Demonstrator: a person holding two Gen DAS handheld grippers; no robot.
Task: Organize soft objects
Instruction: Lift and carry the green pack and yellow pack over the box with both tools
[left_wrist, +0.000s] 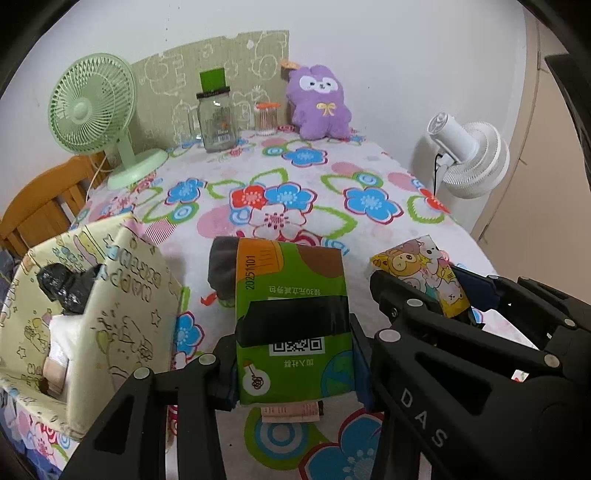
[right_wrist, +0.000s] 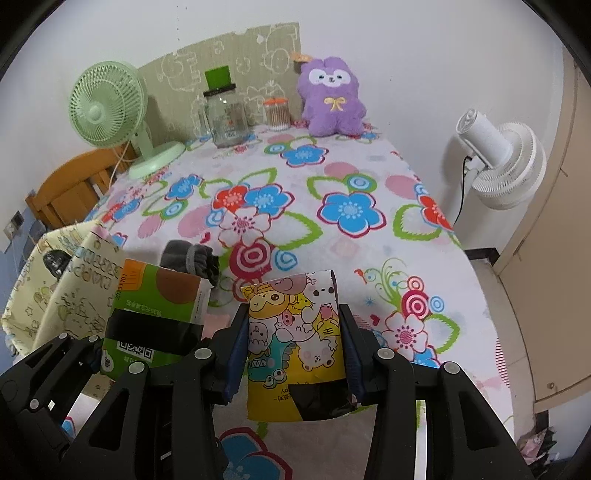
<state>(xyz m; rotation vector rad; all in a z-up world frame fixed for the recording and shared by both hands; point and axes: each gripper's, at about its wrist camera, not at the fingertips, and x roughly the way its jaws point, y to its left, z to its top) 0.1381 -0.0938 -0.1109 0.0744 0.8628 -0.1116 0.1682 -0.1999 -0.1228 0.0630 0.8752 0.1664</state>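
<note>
The left gripper is closed partway on a green tissue pack, its blue-padded fingers pressing both long sides. The pack's writing faces the camera upside down: the digits "20251101" run along an orange strip at the far left corner, a QR code sits near the fingers, and a black band covers the middle. Just beyond the pack lies a dark grey sock on the flowered tablecloth. Left of this gripper stands a cream fabric storage box with cartoon drawings and mirrored outline lettering that I cannot read; something black lies inside it.

The right gripper, just beside the left one on its right, is likewise partly closed, clamped on a yellow tissue pack printed with cartoon animals; only the letters "py" show near its lower edge. "DAS" is embossed on this gripper's arm.

Far ahead of both stand a green desk fan, a glass jar and a purple plush toy.
</note>
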